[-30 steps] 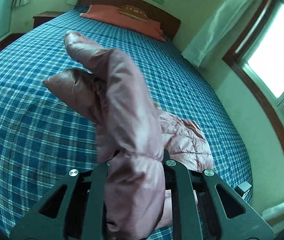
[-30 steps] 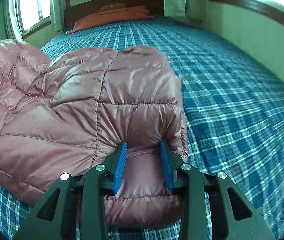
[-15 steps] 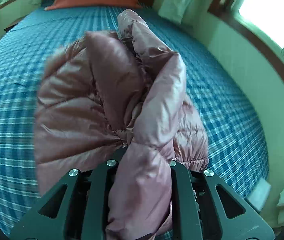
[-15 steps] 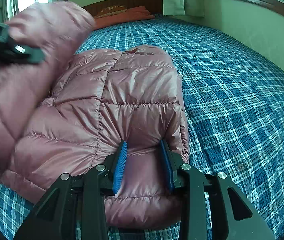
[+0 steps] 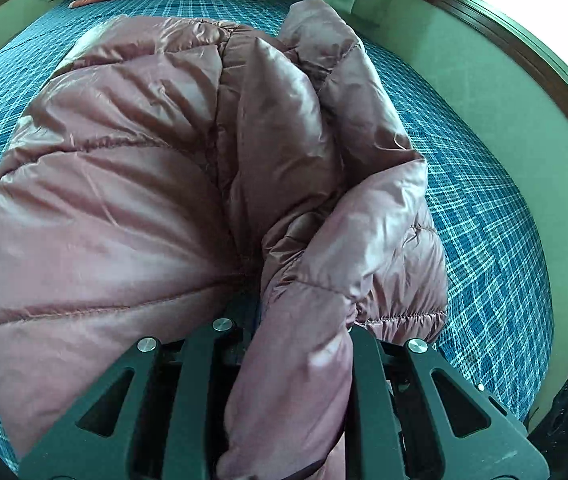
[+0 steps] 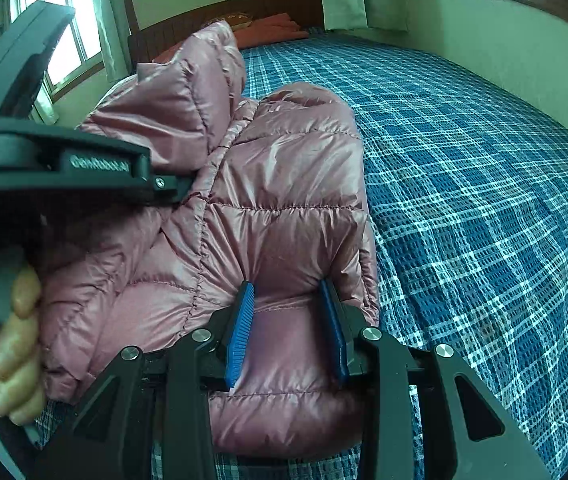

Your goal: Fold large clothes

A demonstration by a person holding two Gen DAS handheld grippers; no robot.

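Sleeve (image 5: 347, 216) swung over jacket (image 6: 284, 184); L hand-held gripper (image 5: 295, 344) & R hand-held gripper (image 6: 287, 312) both clamp fabric.

Daylight pours in from the window (image 5: 539, 12) at two o'clock in the left wrist view, blown out to pure white, no detail in the panes. In the right wrist view a second window (image 6: 60, 44) glares at ten o'clock, another at one o'clock. The room is evenly lit with a green cast on the walls. The jacket (image 5: 156, 168) shows soft sheen on its shiny fabric, with dim creases between the puffs. Fisheye bending curves the bed (image 6: 483, 184) and its plaid lines towards the rim; corners go black. The fingers (image 6: 16, 344) at eight o'clock are soft and blurred, too close for focus.
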